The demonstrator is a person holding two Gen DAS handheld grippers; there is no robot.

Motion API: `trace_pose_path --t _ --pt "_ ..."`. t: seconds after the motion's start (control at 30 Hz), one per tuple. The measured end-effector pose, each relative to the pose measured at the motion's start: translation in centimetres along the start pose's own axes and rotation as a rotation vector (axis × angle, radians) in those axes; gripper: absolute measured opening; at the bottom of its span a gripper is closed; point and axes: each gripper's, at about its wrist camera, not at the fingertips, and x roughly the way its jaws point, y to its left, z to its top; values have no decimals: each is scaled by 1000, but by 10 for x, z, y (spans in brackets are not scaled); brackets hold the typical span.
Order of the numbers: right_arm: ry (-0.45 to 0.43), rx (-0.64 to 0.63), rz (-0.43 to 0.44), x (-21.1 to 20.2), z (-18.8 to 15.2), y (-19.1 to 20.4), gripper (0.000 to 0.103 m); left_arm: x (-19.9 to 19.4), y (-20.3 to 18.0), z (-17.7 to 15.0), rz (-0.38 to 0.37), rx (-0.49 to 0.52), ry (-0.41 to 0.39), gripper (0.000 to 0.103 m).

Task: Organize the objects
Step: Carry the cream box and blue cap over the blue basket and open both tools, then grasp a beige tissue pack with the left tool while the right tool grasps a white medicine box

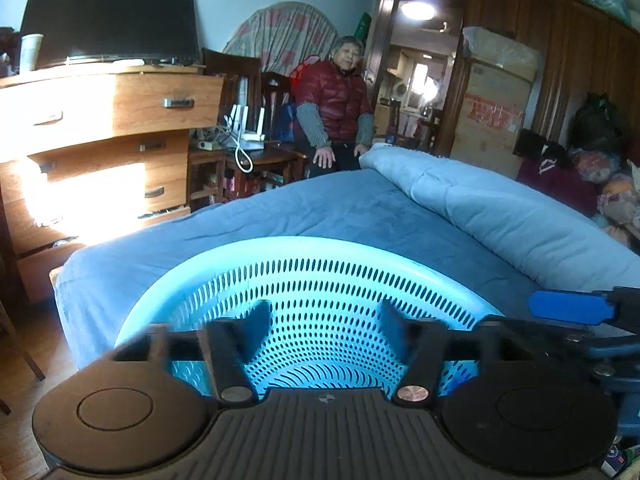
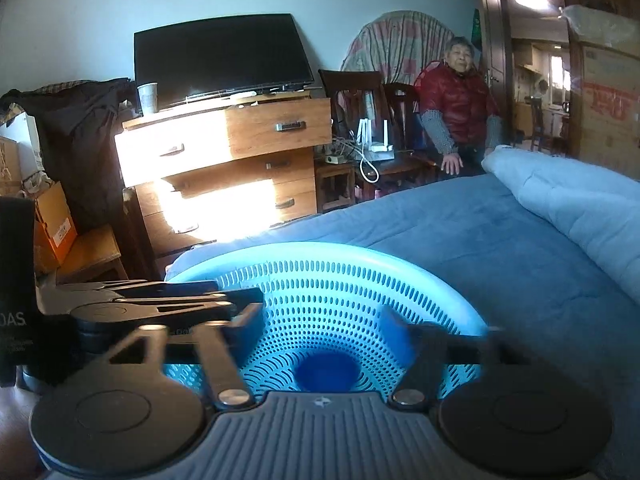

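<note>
Basket, light blue and perforated, sits on the near end of the blue bed. Left gripper angles down over the basket's near rim, jaws apart, nothing between them. Right gripper holds the same downward pose just beside it on the right, jaws apart and empty. A dark blue round object lies on the basket floor below the right gripper.
</note>
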Motion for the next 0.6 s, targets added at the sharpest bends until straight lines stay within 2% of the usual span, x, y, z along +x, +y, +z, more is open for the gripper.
trace_pose_path --t 0.13,0.23,0.27,0.3,0.37,0.4,0.47,0.6 --pt "-41 35 -3 -21 -5 -1 72 -7 -1 2 -3 1 -27 74" --pt "-164 64 -56 -73 -31 -3 76 -26 -9 5 -60 12 -98 83" --pt "-213 51 -107 -93 -44 -1 84 -36 -15 5 -92 25 -131 87" --pt "-268 23 -201 -115 -64 1 100 -45 -21 6 -126 40 -161 93" --pt "-328 -30 -366 -147 -102 5 103 -64 -45 4 -214 100 -222 100" --pt "-315 -42 -434 -160 -122 3 103 -69 -55 1 -246 125 -236 101" --pt "-250 18 -482 -181 -148 -9 103 -79 -85 -6 -324 182 -242 102" --pt "-185 134 -553 -228 -184 -35 103 -81 -146 -23 -466 240 -153 103"
